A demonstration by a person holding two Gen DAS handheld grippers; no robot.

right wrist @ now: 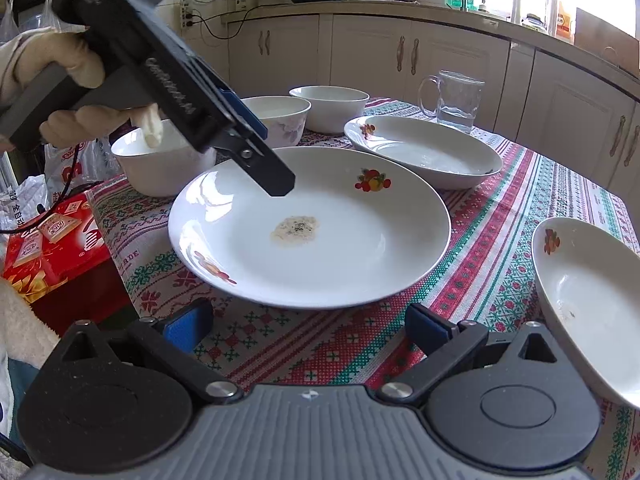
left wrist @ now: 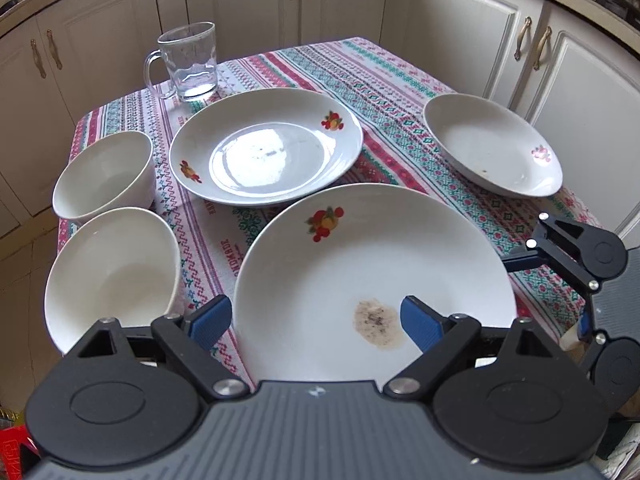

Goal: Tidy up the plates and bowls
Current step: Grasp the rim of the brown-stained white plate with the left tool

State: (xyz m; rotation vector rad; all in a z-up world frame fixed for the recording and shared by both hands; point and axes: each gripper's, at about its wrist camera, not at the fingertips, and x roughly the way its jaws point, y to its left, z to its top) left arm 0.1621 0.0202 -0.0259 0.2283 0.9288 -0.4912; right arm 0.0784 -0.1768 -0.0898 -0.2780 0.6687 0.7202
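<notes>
White porcelain plate (left wrist: 360, 264) bears fruit motifs and a brownish stain; left tongs (left wrist: 316, 320) and right tongs (right wrist: 308, 326) gape wide, empty.

Three white plates with fruit motifs lie flat and apart: stained plate (left wrist: 372, 280) nearest, clean plate (left wrist: 266, 148) behind it, third plate (left wrist: 492, 144) to the right. Three white bowls (right wrist: 304, 114) stand upright, grouped left of the plates.
</notes>
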